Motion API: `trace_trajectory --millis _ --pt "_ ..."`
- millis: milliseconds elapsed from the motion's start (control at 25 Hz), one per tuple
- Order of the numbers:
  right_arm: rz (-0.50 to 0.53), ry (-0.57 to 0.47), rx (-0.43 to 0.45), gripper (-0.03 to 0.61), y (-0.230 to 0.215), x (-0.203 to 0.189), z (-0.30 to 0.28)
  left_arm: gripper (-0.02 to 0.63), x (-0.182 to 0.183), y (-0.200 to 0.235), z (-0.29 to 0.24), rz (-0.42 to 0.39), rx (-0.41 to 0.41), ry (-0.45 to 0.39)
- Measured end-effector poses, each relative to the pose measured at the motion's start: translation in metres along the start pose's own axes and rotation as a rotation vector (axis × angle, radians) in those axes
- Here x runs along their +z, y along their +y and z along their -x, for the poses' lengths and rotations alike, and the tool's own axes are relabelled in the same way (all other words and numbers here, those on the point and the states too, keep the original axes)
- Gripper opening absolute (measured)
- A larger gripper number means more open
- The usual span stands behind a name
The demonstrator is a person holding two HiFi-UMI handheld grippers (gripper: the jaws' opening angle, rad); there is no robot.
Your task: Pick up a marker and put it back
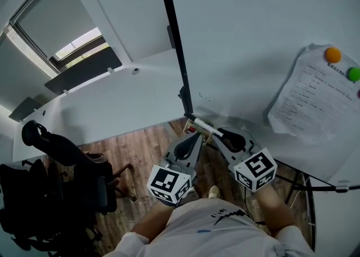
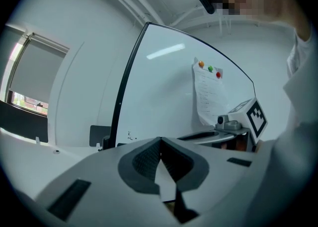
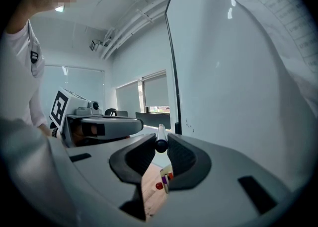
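Observation:
My right gripper (image 1: 217,134) is shut on a white marker (image 1: 201,126) with a dark end, held close to the whiteboard (image 1: 253,36) near its lower left edge. In the right gripper view the marker (image 3: 161,140) sits clamped between the two dark pads (image 3: 181,156), pointing away from the camera. My left gripper (image 1: 194,134) hangs just left of it, shut with nothing between its fingers; in the left gripper view its pads (image 2: 144,161) meet in front of the board (image 2: 164,87).
A printed sheet (image 1: 315,98) hangs on the board under an orange magnet (image 1: 332,54) and a green one (image 1: 353,73). The board's black frame (image 1: 174,42) runs upward. A black office chair (image 1: 62,183) stands on the wooden floor at the left, beside a white ledge (image 1: 112,104).

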State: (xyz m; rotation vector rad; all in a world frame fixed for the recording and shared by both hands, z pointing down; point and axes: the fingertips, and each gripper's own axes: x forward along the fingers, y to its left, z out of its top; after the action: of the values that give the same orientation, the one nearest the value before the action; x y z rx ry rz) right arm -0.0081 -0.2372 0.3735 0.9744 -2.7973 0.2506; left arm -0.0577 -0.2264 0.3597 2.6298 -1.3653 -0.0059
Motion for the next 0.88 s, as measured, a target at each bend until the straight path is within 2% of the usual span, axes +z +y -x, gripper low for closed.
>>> trace_trajectory --millis 520,880 --pt "-0.001 0.035 -0.025 0.081 -0.001 -0.013 -0.01 0.011 -0.01 0.021 0.005 0.013 0.04 -0.001" --pt "0.021 0.161 -0.094 0.081 -0.015 -0.064 -0.021 0.011 -0.034 0.037 0.005 0.049 0.047 0.042"
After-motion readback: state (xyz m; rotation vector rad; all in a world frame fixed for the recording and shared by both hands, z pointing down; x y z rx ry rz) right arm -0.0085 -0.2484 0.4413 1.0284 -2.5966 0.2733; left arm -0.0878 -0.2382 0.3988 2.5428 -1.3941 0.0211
